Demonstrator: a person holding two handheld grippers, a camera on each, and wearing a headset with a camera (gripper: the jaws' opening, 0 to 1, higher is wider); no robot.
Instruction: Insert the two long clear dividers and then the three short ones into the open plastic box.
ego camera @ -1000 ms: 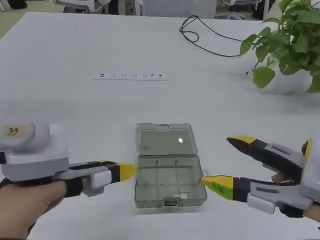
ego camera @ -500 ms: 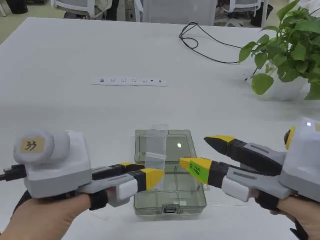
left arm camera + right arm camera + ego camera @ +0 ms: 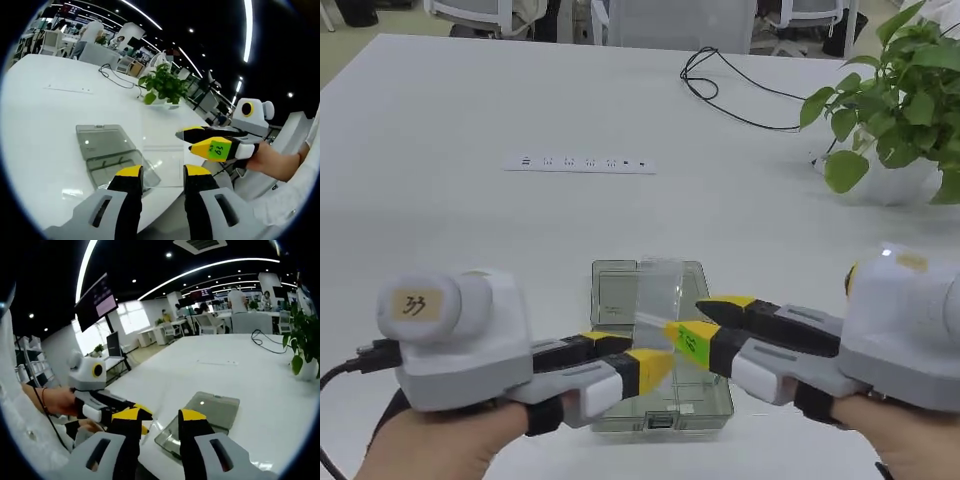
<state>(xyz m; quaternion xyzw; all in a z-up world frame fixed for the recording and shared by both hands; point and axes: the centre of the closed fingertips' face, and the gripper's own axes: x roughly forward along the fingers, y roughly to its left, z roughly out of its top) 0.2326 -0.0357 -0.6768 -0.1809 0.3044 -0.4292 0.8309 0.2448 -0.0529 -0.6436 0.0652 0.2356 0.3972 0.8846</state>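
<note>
Broad white tabletop (image 3: 440, 110) stretching ahead, a flat white power strip (image 3: 580, 162) lying on it, a looped black cable (image 3: 730, 75) beyond. Leafy green potted plant (image 3: 895, 95) at the right edge. Grey office chairs (image 3: 680, 20) along the far side, curved ceiling light strips (image 3: 210, 267) glowing overhead.

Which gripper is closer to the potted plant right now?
Right. The right gripper is at the right of the box, toward the potted plant; the left gripper is at its left, farther away.
</note>
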